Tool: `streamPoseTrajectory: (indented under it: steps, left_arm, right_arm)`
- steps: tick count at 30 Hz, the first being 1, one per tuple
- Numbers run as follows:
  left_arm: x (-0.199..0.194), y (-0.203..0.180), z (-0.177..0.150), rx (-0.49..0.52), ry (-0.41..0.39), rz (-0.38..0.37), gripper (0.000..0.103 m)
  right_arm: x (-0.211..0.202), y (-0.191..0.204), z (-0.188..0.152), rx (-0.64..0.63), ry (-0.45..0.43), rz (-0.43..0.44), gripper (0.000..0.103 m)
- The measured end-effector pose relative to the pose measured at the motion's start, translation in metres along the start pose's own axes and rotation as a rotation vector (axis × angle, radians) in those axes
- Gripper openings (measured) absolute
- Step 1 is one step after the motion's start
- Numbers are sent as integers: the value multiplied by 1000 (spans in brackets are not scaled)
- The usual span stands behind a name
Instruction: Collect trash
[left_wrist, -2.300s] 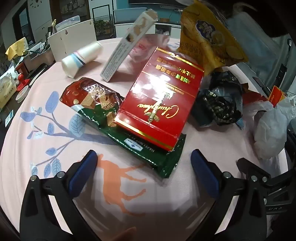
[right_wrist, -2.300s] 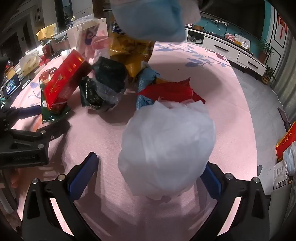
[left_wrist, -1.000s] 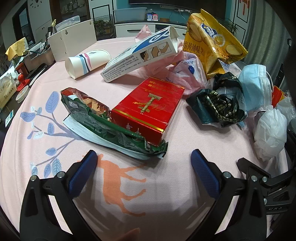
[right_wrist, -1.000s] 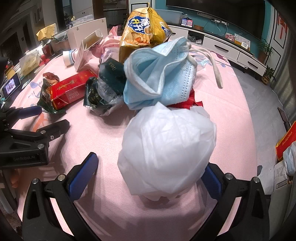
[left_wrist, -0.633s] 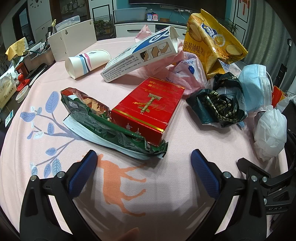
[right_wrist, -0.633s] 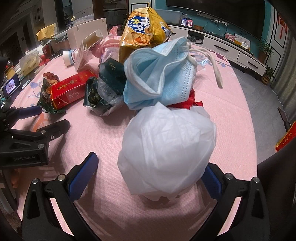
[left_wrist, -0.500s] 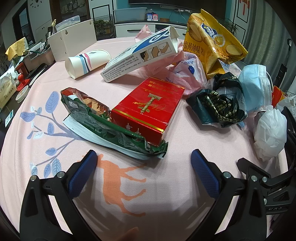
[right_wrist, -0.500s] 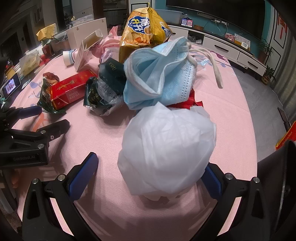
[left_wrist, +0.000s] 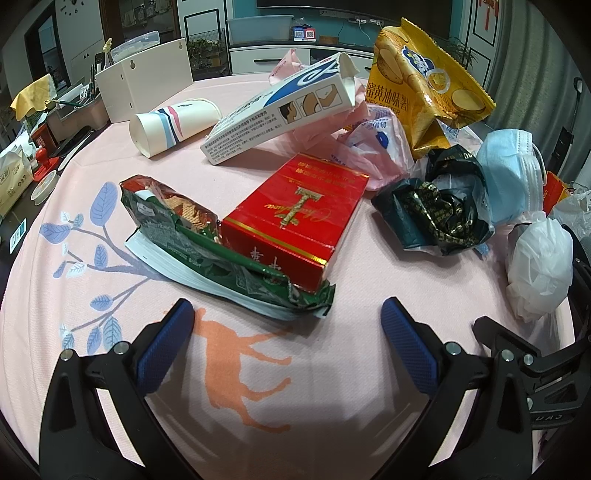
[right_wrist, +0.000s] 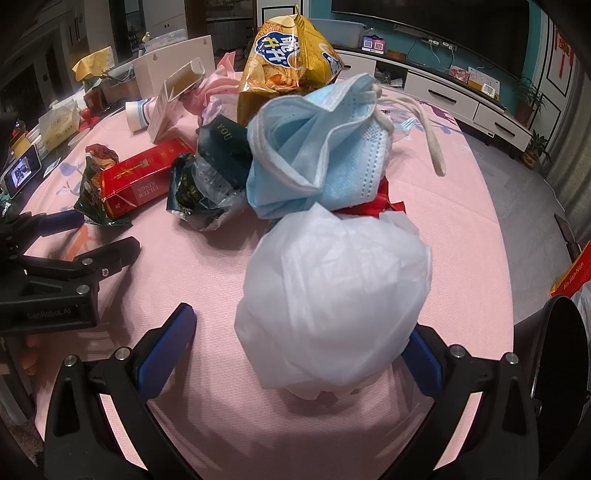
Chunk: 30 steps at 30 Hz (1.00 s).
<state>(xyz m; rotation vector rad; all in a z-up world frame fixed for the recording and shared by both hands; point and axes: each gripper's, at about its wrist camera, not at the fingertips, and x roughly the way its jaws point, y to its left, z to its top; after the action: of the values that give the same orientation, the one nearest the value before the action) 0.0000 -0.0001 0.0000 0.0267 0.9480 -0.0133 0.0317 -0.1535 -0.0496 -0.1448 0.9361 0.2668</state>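
Note:
Trash lies on a pink round table (left_wrist: 332, 369). A red cigarette box (left_wrist: 295, 218) rests on a green wafer wrapper (left_wrist: 207, 254), just beyond my open, empty left gripper (left_wrist: 288, 339). Behind are a white carton (left_wrist: 280, 110), a paper cup (left_wrist: 173, 120), a yellow chip bag (left_wrist: 417, 81), a dark crumpled wrapper (left_wrist: 436, 214) and a blue face mask (left_wrist: 509, 177). A crumpled white plastic bag (right_wrist: 332, 302) sits between the open jaws of my right gripper (right_wrist: 299, 343), not squeezed. The mask (right_wrist: 317, 158) lies right behind it.
A dark round bin rim (right_wrist: 561, 350) shows at the table's right edge in the right wrist view. A white box (left_wrist: 147, 85) and desk clutter (left_wrist: 33, 147) stand at the far left. The left gripper's body (right_wrist: 62, 280) is at the right view's left side.
The pile has settled since 2.3 s ago: red box and carton dropped flat, mask landed behind the white bag. A dark bin has come into view at the right. Grippers have not moved.

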Motion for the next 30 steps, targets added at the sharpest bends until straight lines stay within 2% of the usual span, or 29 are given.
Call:
streamPoseTrajectory:
  steps: [7, 10, 14, 17, 21, 28, 30]
  left_arm:
    - [-1, 0, 0, 10, 1, -5, 101]
    - [-2, 2, 1, 12, 25, -18, 100]
    - [-25, 6, 6, 8, -22, -26, 100]
    - [-40, 5, 9, 12, -54, -48, 100]
    - [-55, 9, 11, -11, -63, -78, 100]
    - [-78, 11, 17, -27, -96, -91, 100]
    - [-82, 15, 23, -44, -92, -94, 100]
  right_arm:
    - [1, 1, 0, 0, 0, -3, 100]
    - [2, 3, 0, 6, 0, -5, 100]
    - [-3, -2, -5, 59, 20, -25, 100]
    - [-14, -5, -6, 110, 75, 24, 100]
    - [-50, -4, 0, 140, -24, 38, 100]
    - [-104, -2, 22, 137, -197, -24, 100]
    - [-112, -6, 34, 142, -227, -15, 100]
